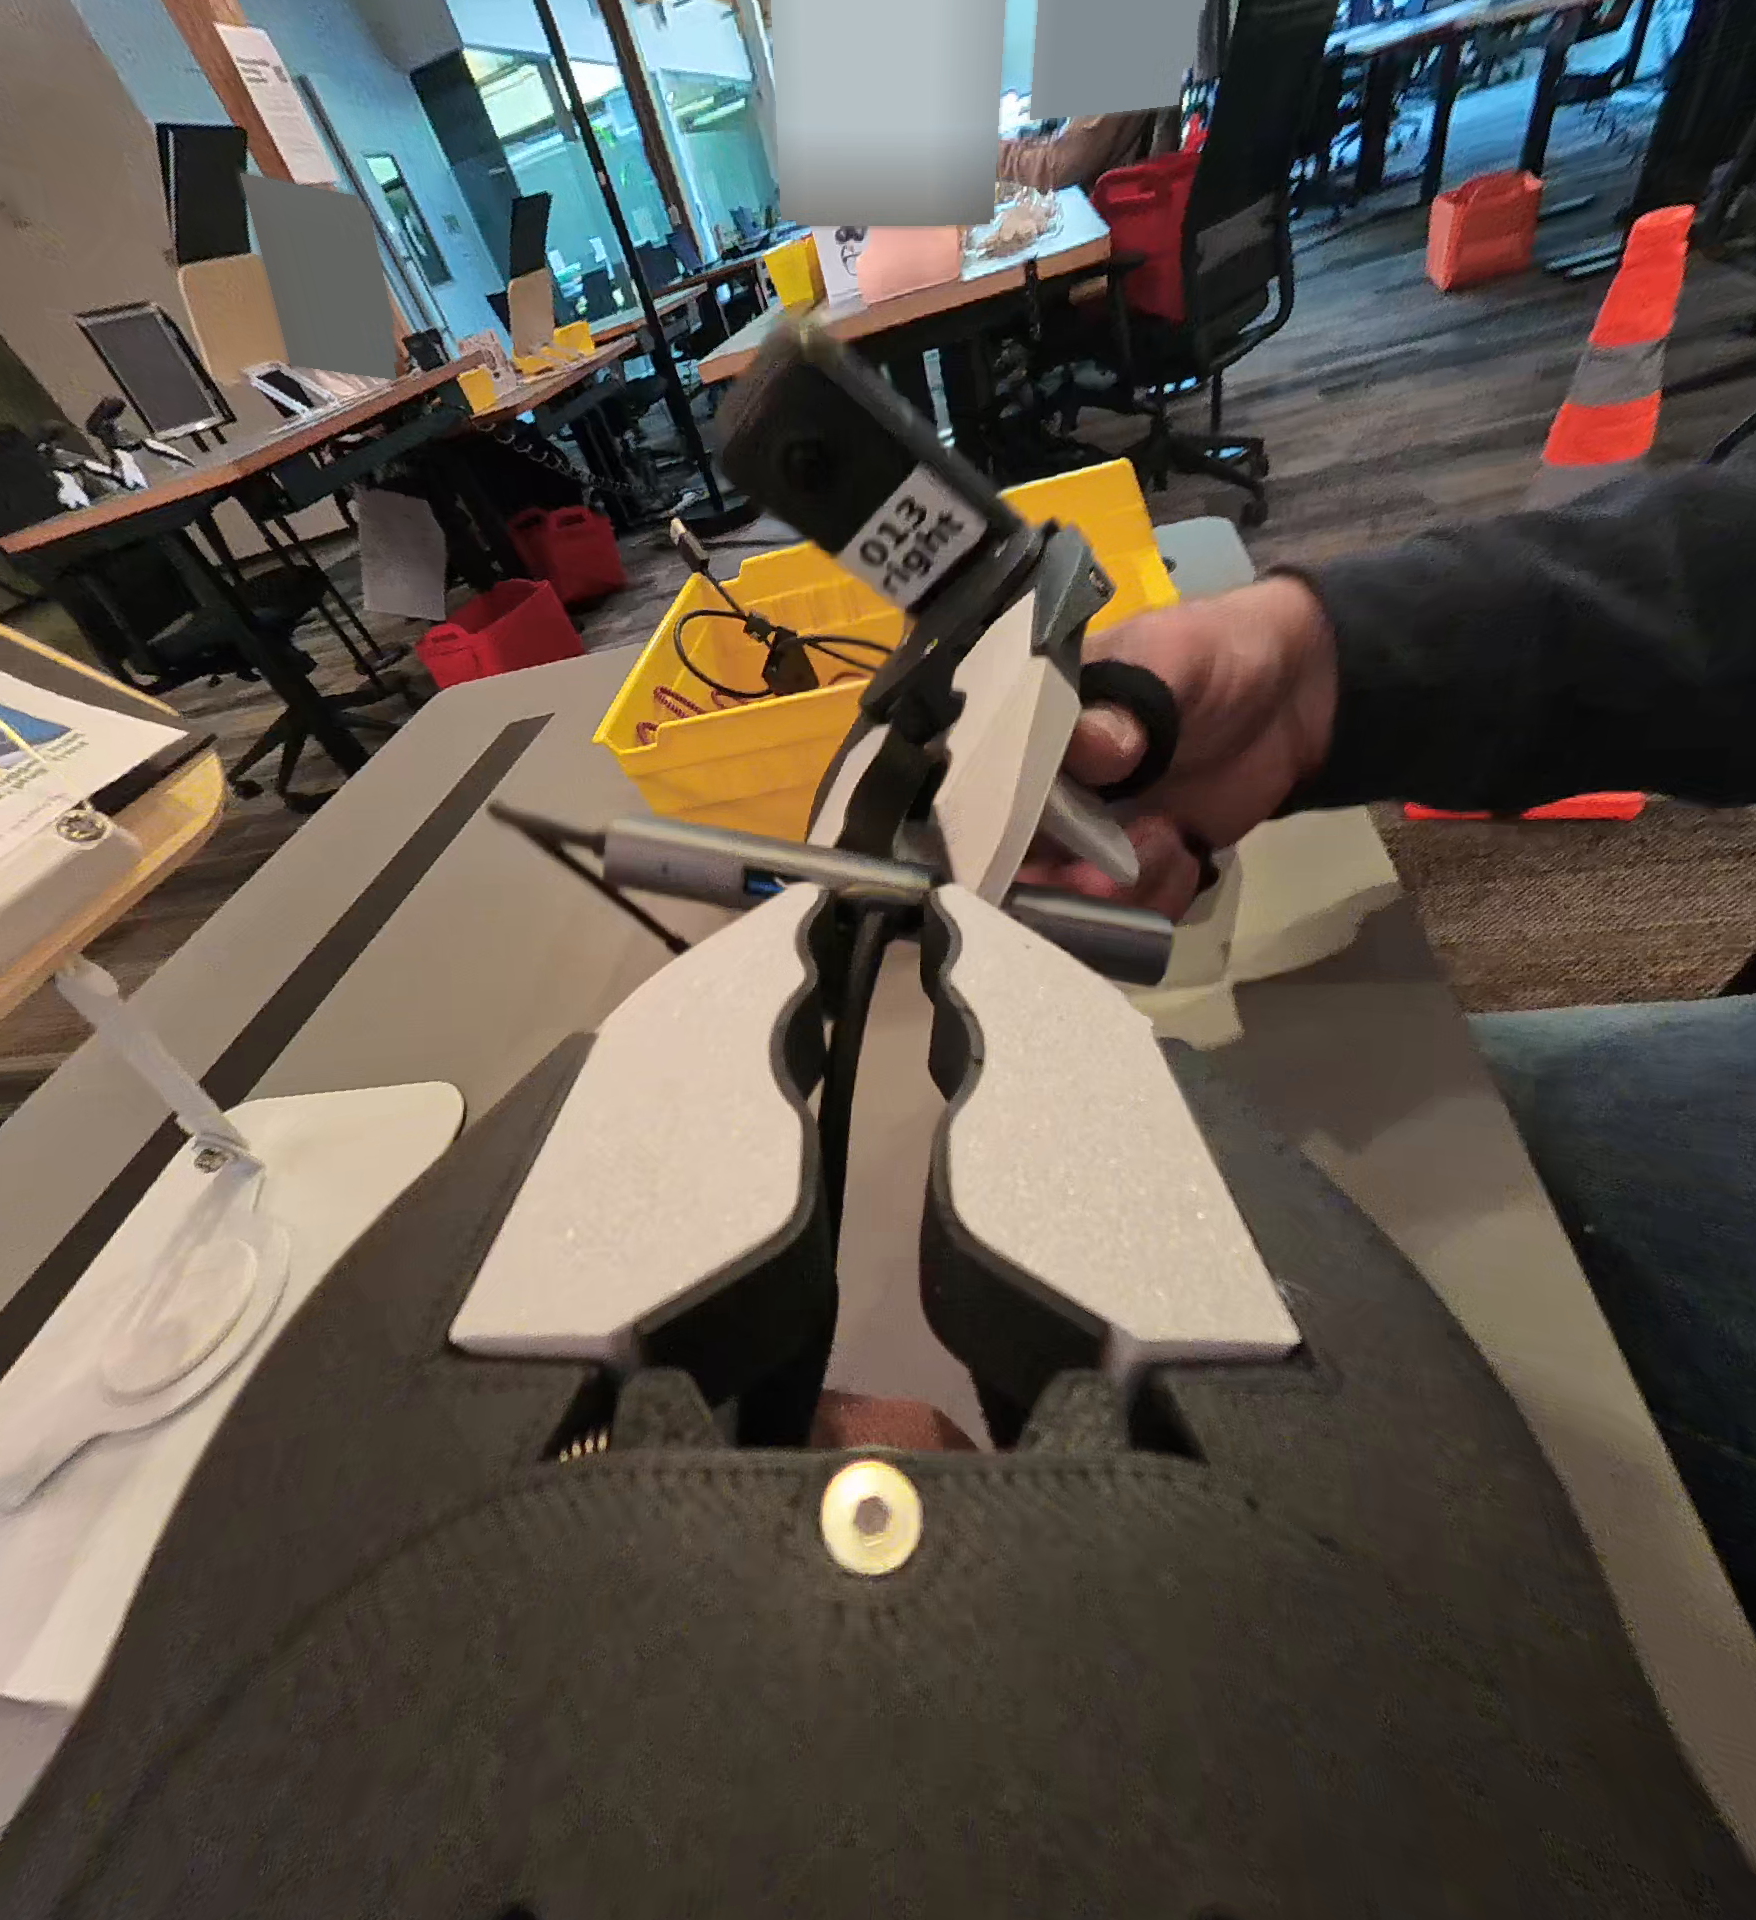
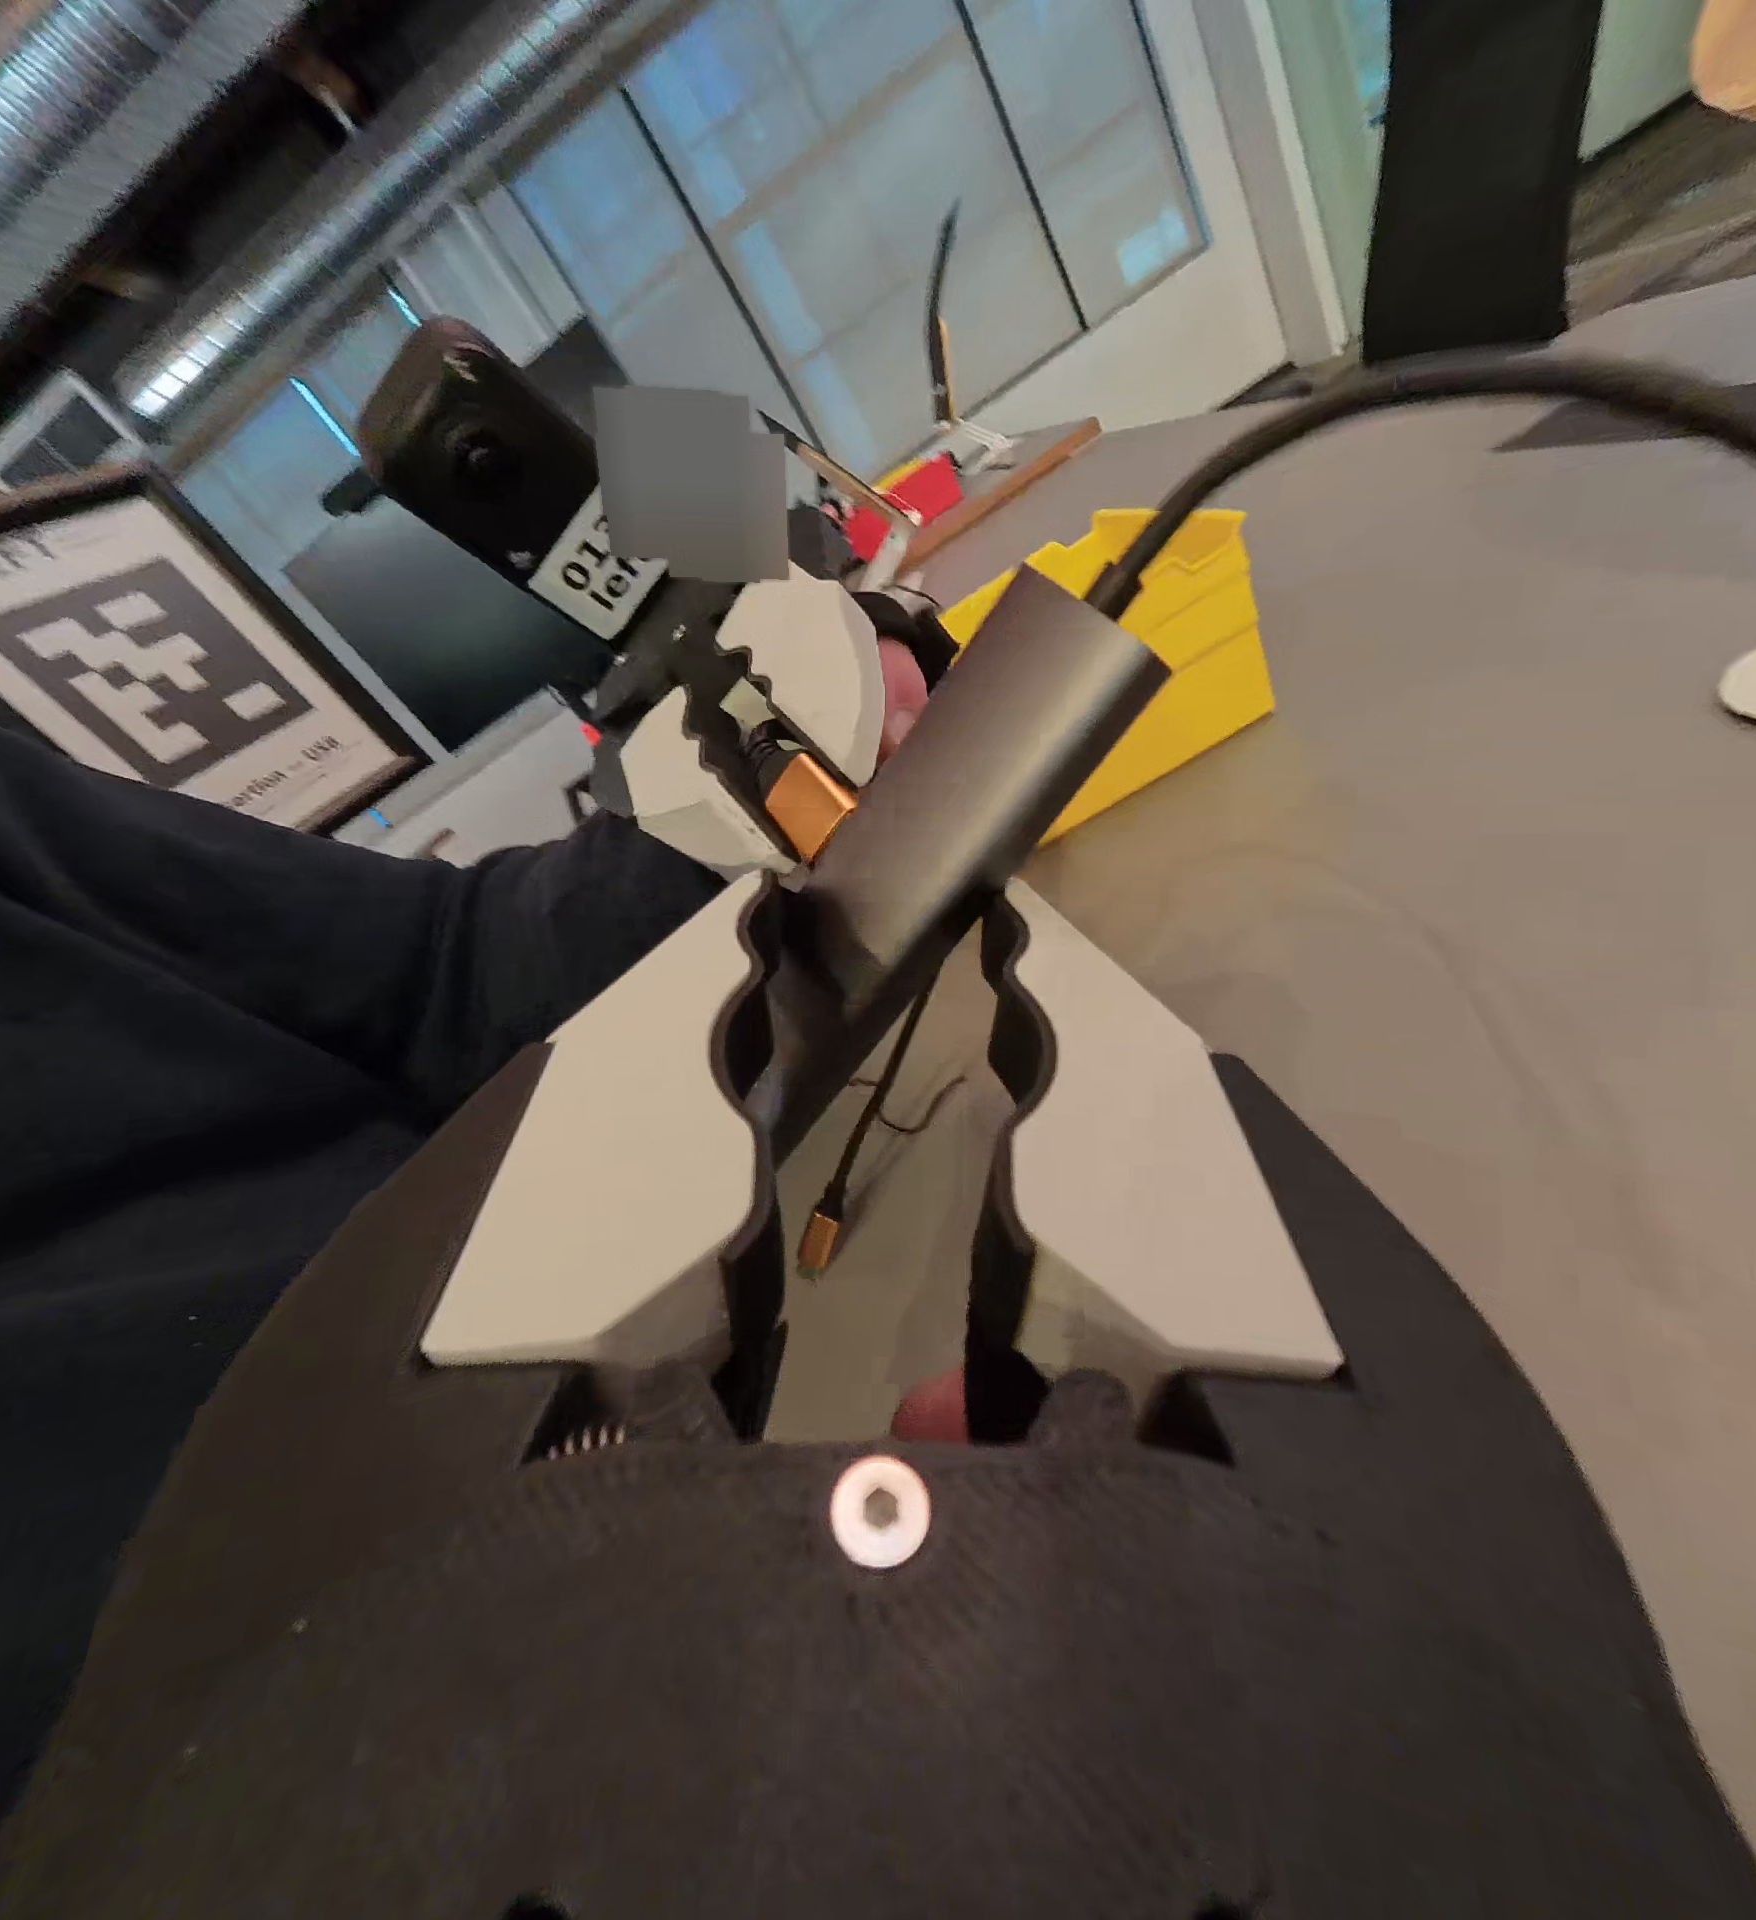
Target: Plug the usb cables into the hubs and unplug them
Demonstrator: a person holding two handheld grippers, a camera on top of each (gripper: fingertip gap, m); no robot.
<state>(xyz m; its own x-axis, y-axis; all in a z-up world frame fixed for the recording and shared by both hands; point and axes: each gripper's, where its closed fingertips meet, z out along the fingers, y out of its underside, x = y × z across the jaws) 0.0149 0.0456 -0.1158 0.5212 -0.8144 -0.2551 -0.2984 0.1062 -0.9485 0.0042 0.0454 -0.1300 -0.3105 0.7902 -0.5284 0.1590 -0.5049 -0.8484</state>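
Mid-plug or mid-unplug, hard to tell: right tool (image 2: 879, 904) clamps the grey USB hub (image 2: 967, 769) above the worktop (image 2: 1476, 935), left tool (image 2: 796, 795) pinches the orange USB plug (image 2: 809, 800) at its port; next needs a straight axial movement.

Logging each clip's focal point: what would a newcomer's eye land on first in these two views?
Probably the grey hub, raised mid-frame above the table in the right gripper, with the left gripper pressing an orange-shelled USB plug against its side. Next the bright yellow bin of loose cables just behind, and the orange-and-grey traffic cone on the floor beyond.
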